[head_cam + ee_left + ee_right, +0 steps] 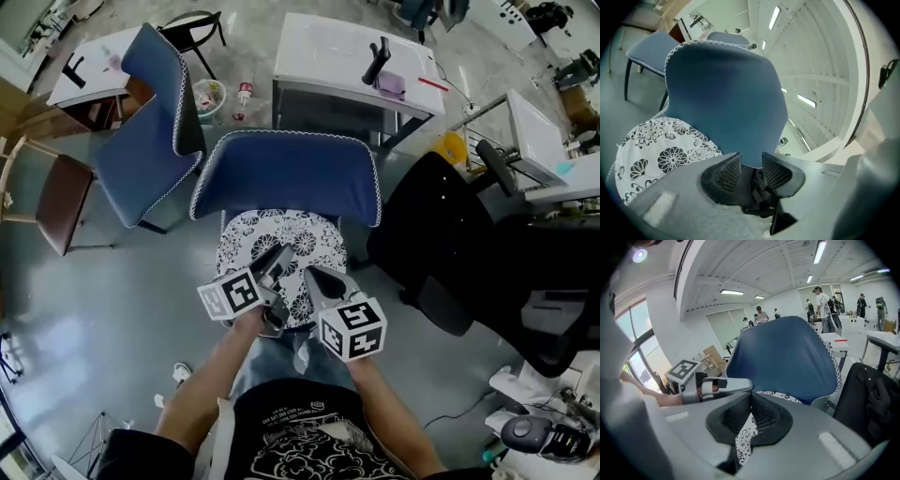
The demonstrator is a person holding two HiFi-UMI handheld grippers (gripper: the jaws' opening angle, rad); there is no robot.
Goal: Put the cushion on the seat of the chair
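The chair (286, 178) fills the middle of the head view, its blue backrest with white piping standing upright at the far side of the seat. A second blue chair (150, 122) sits just beside its left corner with a strip of grey floor (112, 309) between them. A black office chair (441, 234) is close on the right, so most of the open room lies on the left and toward the person. The cushion (281, 234), white with black flowers, lies flat on the seat. Its far edge is tucked under the backrest and its near edge reaches the grippers. The right gripper (319, 281) is at that near edge with its jaws drawn to a narrow slit, and the right gripper view shows flowered fabric filling the slit, so it is clenched on the cushion. The left gripper (274, 267) is just beside it, over the same edge. Its jaws stand a little apart and hold nothing; only the backrest's lower hem shows through the gap.
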